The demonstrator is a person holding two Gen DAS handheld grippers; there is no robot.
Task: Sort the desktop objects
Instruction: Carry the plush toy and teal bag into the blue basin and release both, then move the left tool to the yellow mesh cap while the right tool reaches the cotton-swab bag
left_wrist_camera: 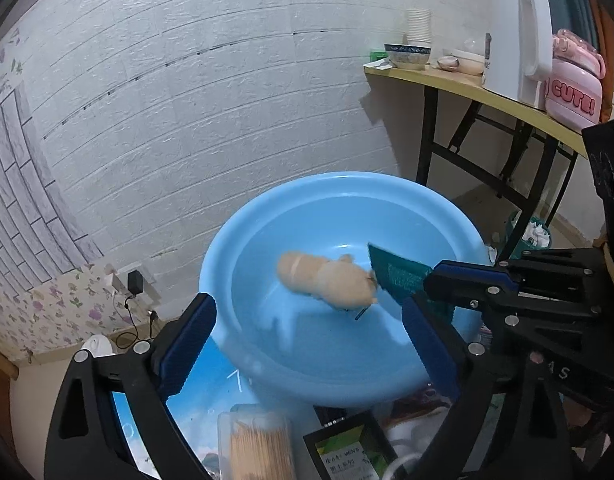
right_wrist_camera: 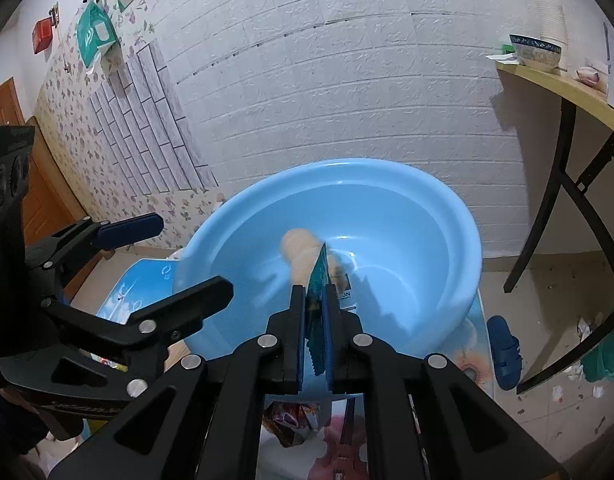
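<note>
A light blue plastic basin (left_wrist_camera: 267, 216) stands on the table with its mouth towards me. Inside it is a tan plush toy (left_wrist_camera: 323, 280), blurred, and I cannot tell whether it rests on the bottom. My left gripper (left_wrist_camera: 307, 306) is open at the basin's near rim, nothing between its blue pads. From the right, my right gripper (left_wrist_camera: 431, 280) reaches over the basin, shut on a thin green packet (left_wrist_camera: 399, 274). The right wrist view shows the packet (right_wrist_camera: 319, 276) pinched edge-on in the right gripper (right_wrist_camera: 311, 292), the toy (right_wrist_camera: 301, 246) behind it, and the open left gripper (right_wrist_camera: 187, 258).
In front of the basin lie a clear jar of toothpicks (left_wrist_camera: 259, 444), a green-labelled box (left_wrist_camera: 347, 456) and a red snack wrapper (right_wrist_camera: 295, 420). A side table (left_wrist_camera: 467, 84) at the right carries a white kettle (left_wrist_camera: 511, 40), bowls and a pink container (left_wrist_camera: 575, 88). A blue slipper (right_wrist_camera: 505, 352) lies on the floor.
</note>
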